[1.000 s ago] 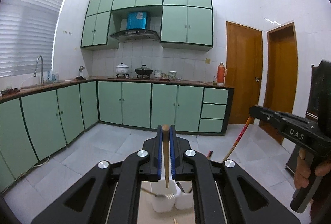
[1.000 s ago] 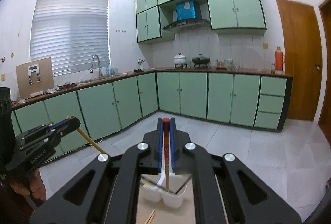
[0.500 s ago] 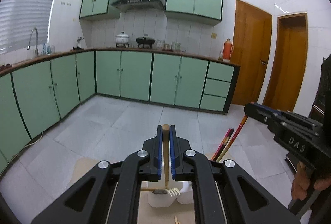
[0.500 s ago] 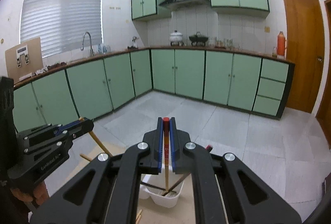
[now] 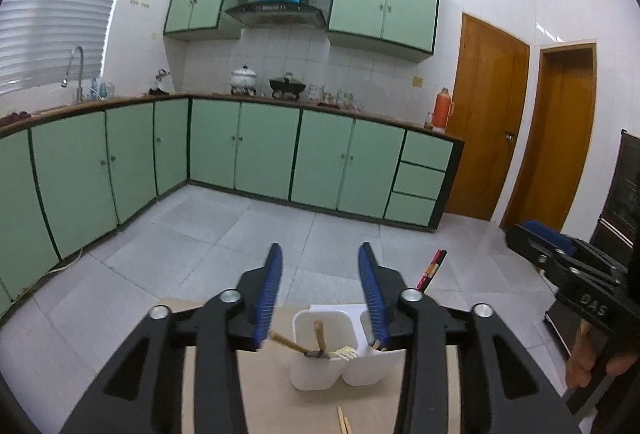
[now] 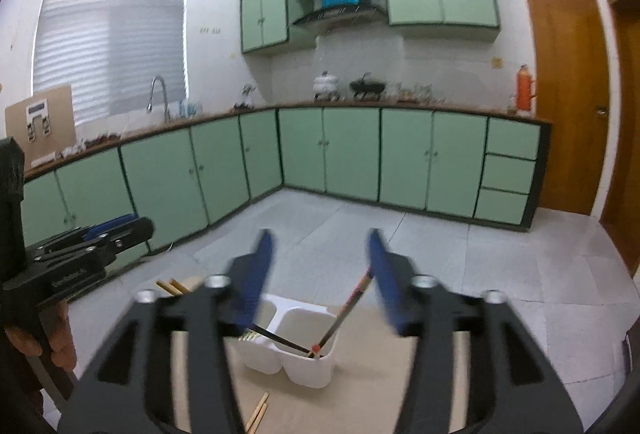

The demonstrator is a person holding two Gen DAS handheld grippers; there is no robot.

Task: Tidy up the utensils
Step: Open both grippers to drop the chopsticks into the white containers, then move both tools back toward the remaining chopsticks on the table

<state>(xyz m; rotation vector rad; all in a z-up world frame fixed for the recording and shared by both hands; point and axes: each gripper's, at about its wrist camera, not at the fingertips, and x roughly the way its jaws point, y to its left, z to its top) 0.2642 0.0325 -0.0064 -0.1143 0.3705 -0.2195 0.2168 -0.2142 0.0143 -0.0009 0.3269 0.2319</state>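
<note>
Left gripper (image 5: 320, 288) and right gripper (image 6: 320, 276) are both standing spread, having just been opening, nothing between their fingers. Wooden-handled fork (image 5: 320, 340) and red chopstick (image 6: 352, 304) are leaning inside the white two-compartment holder (image 5: 320, 374) on the table (image 5: 272, 394).

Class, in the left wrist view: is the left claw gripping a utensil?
No: the left claw stands open and empty, above the white two-compartment holder.

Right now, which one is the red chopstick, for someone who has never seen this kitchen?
Find the brown board in front of the green cabinets, then the white two-cup holder on it. The red chopstick leans out of the right cup; its red, patterned shaft sets it apart from the plain wooden utensils in the other cup.
</note>
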